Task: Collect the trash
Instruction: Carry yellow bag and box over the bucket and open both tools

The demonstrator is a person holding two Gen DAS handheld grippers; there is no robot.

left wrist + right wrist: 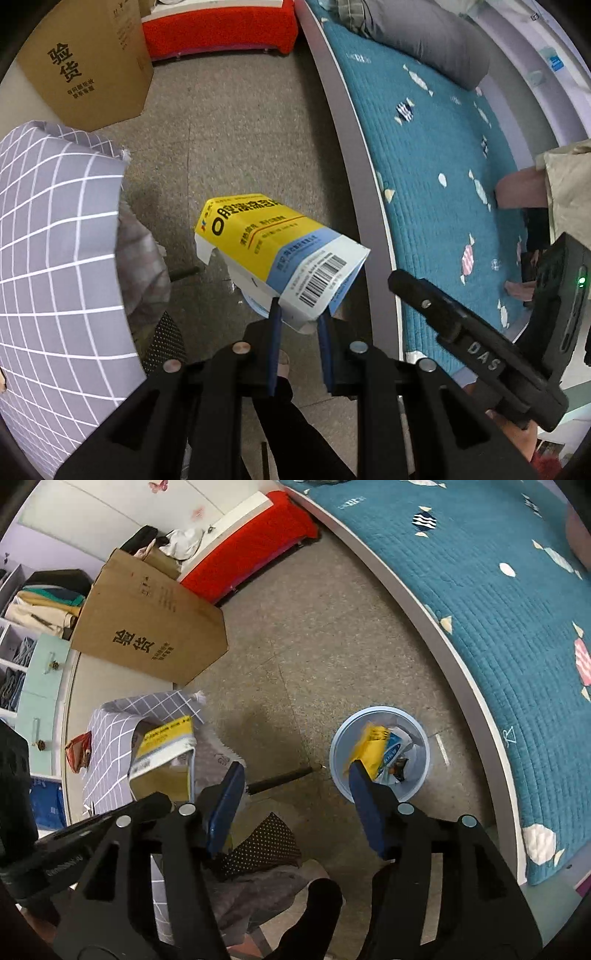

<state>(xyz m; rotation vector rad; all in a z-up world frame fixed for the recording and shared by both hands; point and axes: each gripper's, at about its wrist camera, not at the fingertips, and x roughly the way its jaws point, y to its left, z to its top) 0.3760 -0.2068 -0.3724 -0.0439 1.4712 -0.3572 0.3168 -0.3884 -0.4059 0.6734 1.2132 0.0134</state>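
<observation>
My left gripper (299,314) is shut on a yellow, blue and white cardboard box (273,251) and holds it above the floor, over a light blue bin whose rim (255,304) peeks out beneath it. In the right wrist view the same box (162,749) shows at the left with the left gripper below it. My right gripper (295,771) is open and empty above the floor. The light blue trash bin (421,775) stands just right of its right finger and holds yellow and white wrappers (380,749).
A bed with a teal quilt (436,147) runs along the right. A large cardboard carton (147,627) and a red bench (251,542) stand at the far side. A grey checked cloth (55,240) and clothes (258,849) lie at the left. A black rod (280,779) lies on the floor.
</observation>
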